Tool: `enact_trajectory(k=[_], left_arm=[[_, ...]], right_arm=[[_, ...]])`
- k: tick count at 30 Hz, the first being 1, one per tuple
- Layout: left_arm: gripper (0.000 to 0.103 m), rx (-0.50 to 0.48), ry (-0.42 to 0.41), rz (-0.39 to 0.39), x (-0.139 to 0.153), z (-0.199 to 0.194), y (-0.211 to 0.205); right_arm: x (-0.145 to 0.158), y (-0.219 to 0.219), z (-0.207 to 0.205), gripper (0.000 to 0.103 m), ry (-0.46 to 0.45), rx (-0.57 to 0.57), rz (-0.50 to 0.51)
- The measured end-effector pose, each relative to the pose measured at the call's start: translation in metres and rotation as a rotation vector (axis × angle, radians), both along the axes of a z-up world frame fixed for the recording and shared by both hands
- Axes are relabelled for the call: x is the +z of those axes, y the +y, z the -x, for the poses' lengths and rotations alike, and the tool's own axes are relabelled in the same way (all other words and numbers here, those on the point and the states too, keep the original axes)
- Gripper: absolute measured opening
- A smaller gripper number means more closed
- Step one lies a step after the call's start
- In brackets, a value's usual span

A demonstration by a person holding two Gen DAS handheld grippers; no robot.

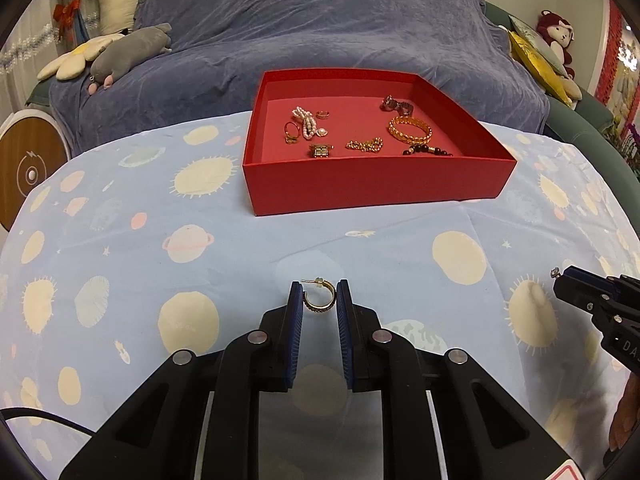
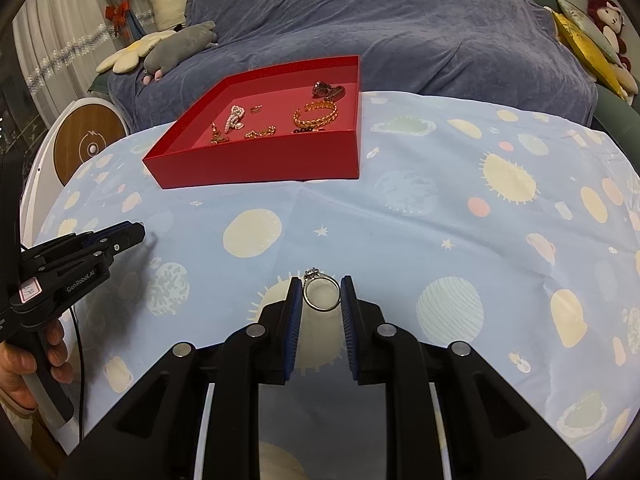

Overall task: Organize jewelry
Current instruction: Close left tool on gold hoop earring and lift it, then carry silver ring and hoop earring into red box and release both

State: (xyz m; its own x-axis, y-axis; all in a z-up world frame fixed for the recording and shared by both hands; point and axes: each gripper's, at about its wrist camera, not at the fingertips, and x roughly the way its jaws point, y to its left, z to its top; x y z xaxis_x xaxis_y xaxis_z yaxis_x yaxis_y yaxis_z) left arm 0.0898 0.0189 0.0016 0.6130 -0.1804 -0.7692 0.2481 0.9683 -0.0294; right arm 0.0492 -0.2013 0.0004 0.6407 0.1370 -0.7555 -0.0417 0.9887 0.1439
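Matt red box (image 1: pixel 372 184), printed cloth (image 1: pixel 120 240)

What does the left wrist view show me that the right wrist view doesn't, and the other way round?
Only the left wrist view shows the gold hoop earring pinched between the left gripper fingers, and the small square gold piece in the box.

Only the right wrist view shows the full silver ring with its stone, held in the right gripper, and the person's hand on the left tool's handle.

Both show the red box on the planet-print cloth, with the pearl strand, gold bangle and gold chain inside.
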Motion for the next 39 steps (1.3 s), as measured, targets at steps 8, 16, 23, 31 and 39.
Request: enact_trajectory(k=[8,16,23,31,39], left_arm=[[0.014,-0.008,-0.028,0.048,0.032,0.009,0.008],[0.015,-0.013,-0.087,0.039,0.065,0.005,0.006],[0.015,-0.024,-0.120,0.035,0.090,-0.037,-0.006],[0.015,0.000,-0.129,0.023,0.092,-0.098,-0.022],[0.015,0.011,-0.111,-0.007,0.076,-0.139,-0.032]], right_arm=[[0.024,0.000,0.006,0.019,-0.056,0.023,-0.025],[0.062,0.008,-0.002,0.019,-0.120,0.068,-0.050],[0.091,0.015,-0.054,0.019,-0.178,0.065,-0.033],[0.097,0.027,-0.131,0.019,-0.180,0.061,-0.068],[0.076,0.033,-0.190,0.019,-0.117,0.049,-0.112]])
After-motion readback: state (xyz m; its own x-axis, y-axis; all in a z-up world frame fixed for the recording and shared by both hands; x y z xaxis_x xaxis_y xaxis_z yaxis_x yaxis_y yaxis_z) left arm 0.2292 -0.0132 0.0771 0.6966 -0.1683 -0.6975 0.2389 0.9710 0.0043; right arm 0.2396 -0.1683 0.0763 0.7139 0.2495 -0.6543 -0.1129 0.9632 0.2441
